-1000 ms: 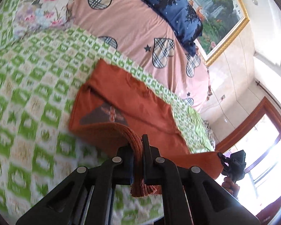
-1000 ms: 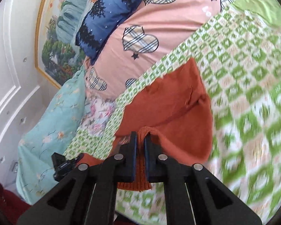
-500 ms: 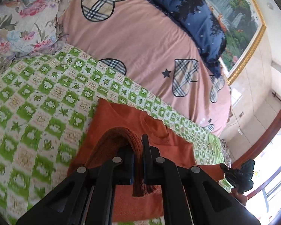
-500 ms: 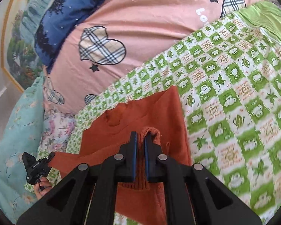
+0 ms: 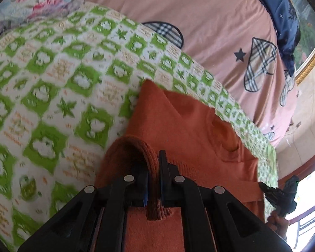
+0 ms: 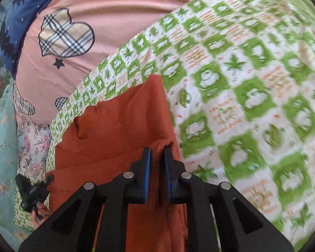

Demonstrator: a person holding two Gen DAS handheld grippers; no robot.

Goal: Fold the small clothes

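A small rust-orange knit garment (image 5: 184,124) lies on the green-and-white patterned blanket (image 5: 58,79). My left gripper (image 5: 155,168) is shut on its ribbed hem, which arches up between the pads, low over the left side of the garment. My right gripper (image 6: 157,157) holds the other hem corner of the garment (image 6: 124,121); the jaws stand slightly apart with cloth between them. The right gripper shows at the right edge of the left wrist view (image 5: 281,195), and the left gripper at the lower left of the right wrist view (image 6: 33,191).
A pink quilt with plaid hearts (image 5: 210,27) lies beyond the blanket, with a dark blue pillow (image 5: 283,10), a floral pillow (image 5: 50,2) and a teal floral pillow (image 6: 0,138). A gold-framed painting (image 5: 310,58) hangs on the wall.
Both grippers have carried the hem forward and down over the garment's upper part, toward the neckline. The cloth now lies doubled and lower on the blanket.
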